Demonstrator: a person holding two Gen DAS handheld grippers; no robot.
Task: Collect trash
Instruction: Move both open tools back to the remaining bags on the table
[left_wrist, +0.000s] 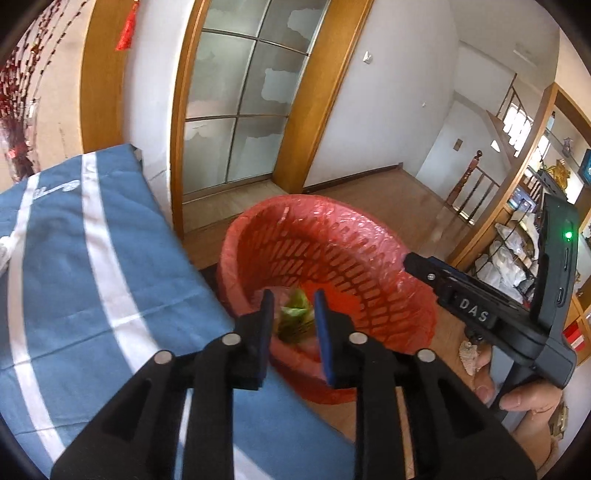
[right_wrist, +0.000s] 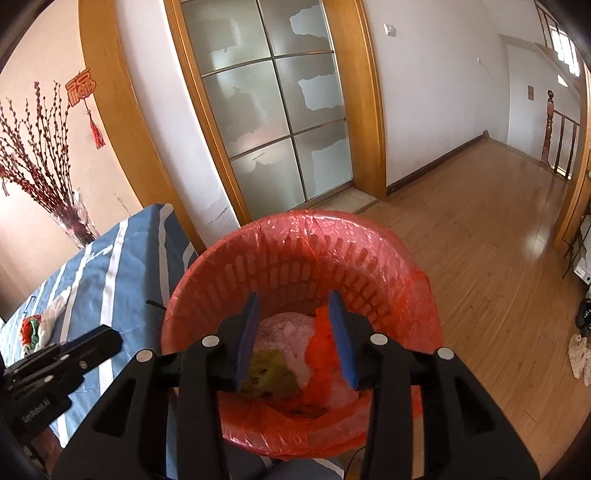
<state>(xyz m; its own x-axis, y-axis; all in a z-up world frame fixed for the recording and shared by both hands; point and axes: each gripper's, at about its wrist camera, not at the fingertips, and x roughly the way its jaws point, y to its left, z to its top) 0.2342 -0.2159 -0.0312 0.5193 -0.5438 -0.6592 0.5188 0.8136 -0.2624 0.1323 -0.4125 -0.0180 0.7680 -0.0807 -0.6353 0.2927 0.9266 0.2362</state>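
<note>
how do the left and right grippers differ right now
The left gripper has its fingers closer together, with blurred green trash between them; whether it is pinched is unclear. The right gripper is spread wider and holds nothing. The left sits by the red bin's table-side rim, the right centred over its opening. Both have blue pads and point into the bin.

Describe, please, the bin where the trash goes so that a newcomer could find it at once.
Start at the table with the blue, white-striped cloth, near the frosted glass door. On the wood floor, right beside the table's edge, stands the bin. It is a round red basket with slotted walls, lined with a red plastic bag, and crumpled green trash lies inside.
</note>
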